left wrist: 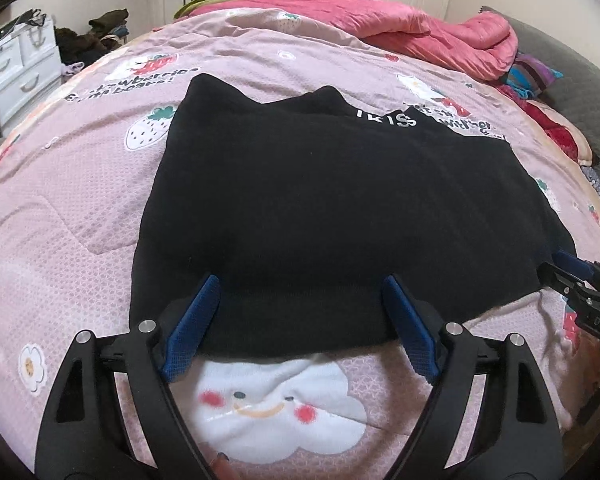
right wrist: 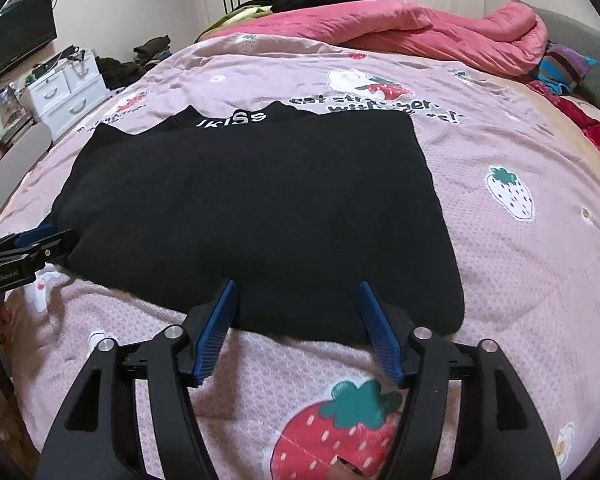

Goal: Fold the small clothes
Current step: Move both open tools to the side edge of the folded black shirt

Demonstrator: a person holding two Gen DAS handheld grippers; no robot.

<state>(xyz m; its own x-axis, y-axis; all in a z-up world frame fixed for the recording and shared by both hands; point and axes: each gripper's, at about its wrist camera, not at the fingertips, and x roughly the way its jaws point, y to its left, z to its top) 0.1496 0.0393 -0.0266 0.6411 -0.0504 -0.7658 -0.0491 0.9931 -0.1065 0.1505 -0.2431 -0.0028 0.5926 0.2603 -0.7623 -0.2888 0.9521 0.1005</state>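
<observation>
While the left wrist view is looking over the bed (left wrist: 80, 200), the left tongs (left wrist: 300, 288) are standing apart, straddling the near hem of the black garment (left wrist: 320, 200) lying partly folded on the quilt, clamping nothing; pinching here may be catching only the top layer, or quilt too. Seen from the right wrist, the right tongs (right wrist: 298, 292) are likewise gaping over the hem near the right corner; uneven grips risk skewing the fold.
</observation>
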